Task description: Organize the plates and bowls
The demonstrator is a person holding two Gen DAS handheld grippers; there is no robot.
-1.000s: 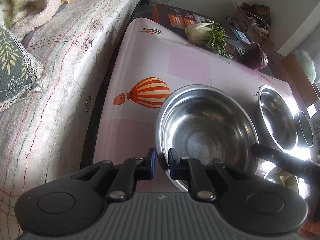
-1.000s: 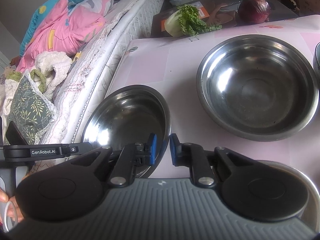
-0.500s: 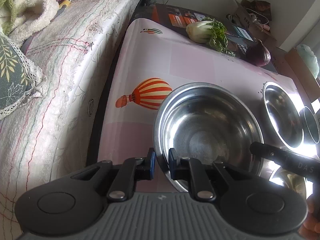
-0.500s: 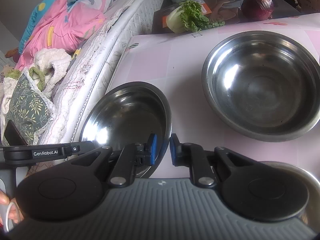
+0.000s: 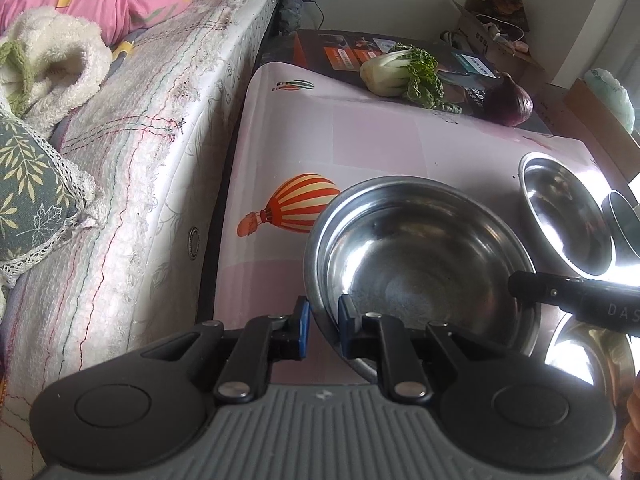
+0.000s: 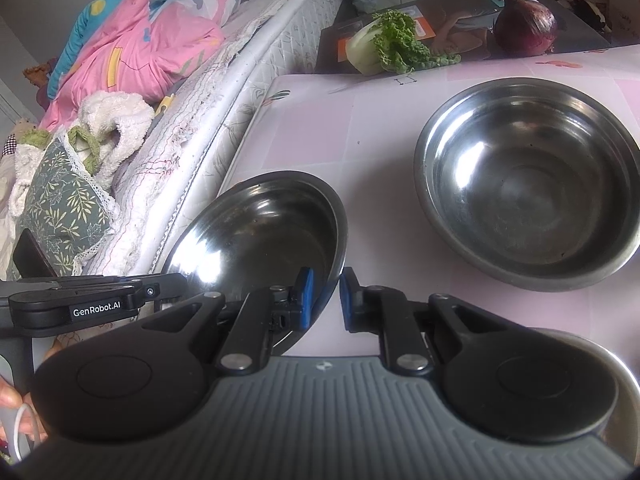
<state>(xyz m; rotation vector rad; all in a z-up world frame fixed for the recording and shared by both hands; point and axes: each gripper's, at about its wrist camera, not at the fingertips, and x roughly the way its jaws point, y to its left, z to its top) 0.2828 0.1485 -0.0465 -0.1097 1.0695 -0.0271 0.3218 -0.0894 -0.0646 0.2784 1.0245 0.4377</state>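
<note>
Far left: bed [image 5: 132, 152] alongside the desk [image 5: 360, 144], with a pink quilt [image 6: 144, 48], a white towel [image 5: 52, 60] and a leaf-print cushion [image 5: 28, 204] on it.

Left claw [image 5: 322, 326] clamped on the near-left rim of a steel bowl [image 5: 420, 268], one blue pad outside the wall, one inside. The bowl sits at the near left of the pink desk, just right of a hot-air-balloon print [image 5: 298, 208].

Right claw [image 6: 324, 300] gripping the same bowl [image 6: 260, 236] at its right rim, pads either side of the wall. From this view the bowl looks tilted; whether it is clear of the desk cannot be told.

To the right, apart from it, a larger steel bowl [image 6: 528, 184] rests on the desk. Another steel bowl [image 6: 616, 364] lies near right, mostly hidden behind the claw body.

Far edge: a leafy cabbage [image 6: 388, 46] and a red onion [image 6: 524, 24] on a dark box [image 6: 452, 16].
</note>
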